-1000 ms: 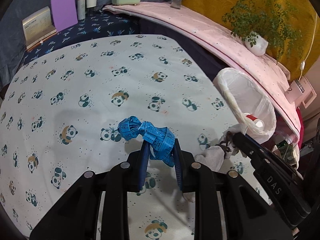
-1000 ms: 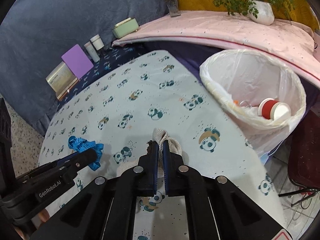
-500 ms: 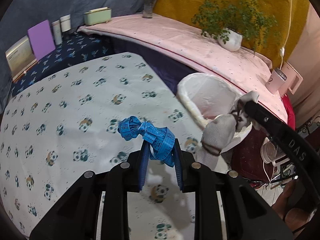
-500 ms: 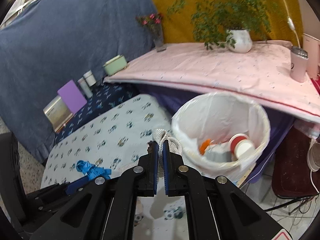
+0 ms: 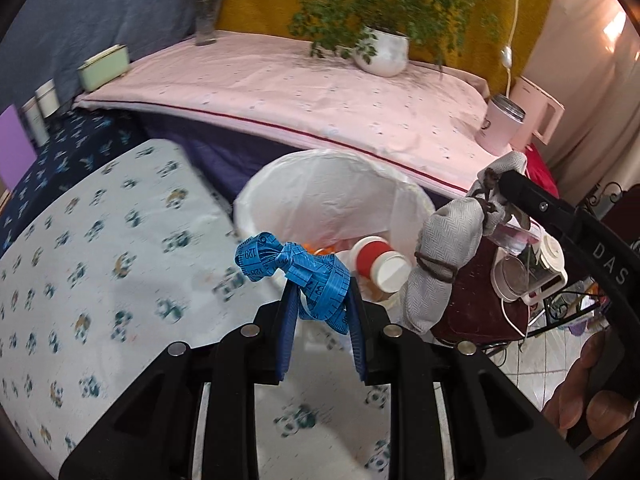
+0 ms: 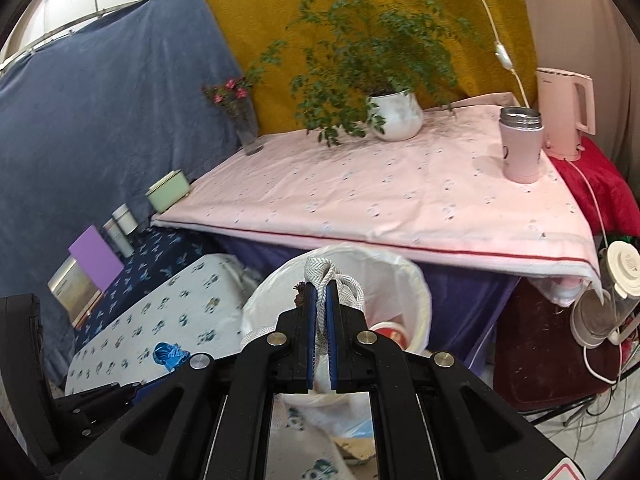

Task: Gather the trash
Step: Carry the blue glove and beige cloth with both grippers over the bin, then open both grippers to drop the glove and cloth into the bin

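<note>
both grippers have come off the panda tablecloth (image 5: 100,248) to the bin (image 5: 332,184) since a second ago. left gripper (image 5: 322,300) is clamped on the blue tape measure (image 5: 296,272), bunched between and ahead of its tips, over the near rim. right gripper (image 6: 321,300) is pinched nearly closed on the grey cloth bundle (image 5: 444,256), hanging at the rim.

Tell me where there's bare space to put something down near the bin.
The panda-print cloth left of the white-lined bin is bare, as is the middle of the pink cloth between the white plant pot and pink tumbler. Right of the bin, appliances and cables crowd together.
</note>
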{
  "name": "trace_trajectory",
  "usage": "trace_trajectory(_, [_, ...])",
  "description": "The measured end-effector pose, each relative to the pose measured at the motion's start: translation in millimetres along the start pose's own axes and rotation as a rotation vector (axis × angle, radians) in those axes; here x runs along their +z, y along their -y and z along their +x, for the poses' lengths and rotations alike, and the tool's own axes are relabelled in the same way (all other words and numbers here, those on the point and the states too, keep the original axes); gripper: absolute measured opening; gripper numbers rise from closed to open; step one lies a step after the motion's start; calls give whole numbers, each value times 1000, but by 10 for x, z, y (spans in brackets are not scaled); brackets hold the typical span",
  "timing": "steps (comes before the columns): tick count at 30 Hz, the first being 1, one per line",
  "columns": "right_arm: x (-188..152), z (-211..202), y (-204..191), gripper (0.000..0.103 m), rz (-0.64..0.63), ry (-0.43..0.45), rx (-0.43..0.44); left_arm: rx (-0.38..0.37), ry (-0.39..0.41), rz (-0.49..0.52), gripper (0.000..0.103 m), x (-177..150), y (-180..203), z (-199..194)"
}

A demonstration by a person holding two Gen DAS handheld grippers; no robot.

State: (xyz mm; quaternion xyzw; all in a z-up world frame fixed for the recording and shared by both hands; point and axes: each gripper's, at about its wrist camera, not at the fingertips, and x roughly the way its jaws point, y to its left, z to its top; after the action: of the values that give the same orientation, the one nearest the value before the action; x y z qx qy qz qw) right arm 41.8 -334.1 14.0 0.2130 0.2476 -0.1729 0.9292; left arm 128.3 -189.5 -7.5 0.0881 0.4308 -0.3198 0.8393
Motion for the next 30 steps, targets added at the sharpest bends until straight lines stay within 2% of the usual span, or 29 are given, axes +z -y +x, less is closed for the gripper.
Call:
trace_trajectory(2, [63, 37, 98, 5, 6, 9, -16, -27, -4, 22, 24, 77, 62, 92])
trace_trajectory(8, [192, 198, 299, 5, 19, 14, -49, -41, 0, 49, 27, 313, 143, 340])
trace_trajectory(9, [210, 233, 318, 5, 20, 12, -52, -40, 2, 46, 31, 351, 138, 376])
trace_trajectory(10, [224, 262, 330, 5, 21, 11, -54, -38, 4, 38, 41, 386, 135, 407])
trace_trajectory(15, [276, 434, 307, 5, 6, -3, -52, -20, 23, -1, 54, 474, 33, 448])
trace_trajectory(27, [245, 720, 35, 6, -36, -46, -7, 71, 49, -115, 58, 378, -362, 369])
trace_trajectory(30, [237, 779, -68, 12, -55, -61, 14, 93, 56, -134, 62, 336, -448, 335])
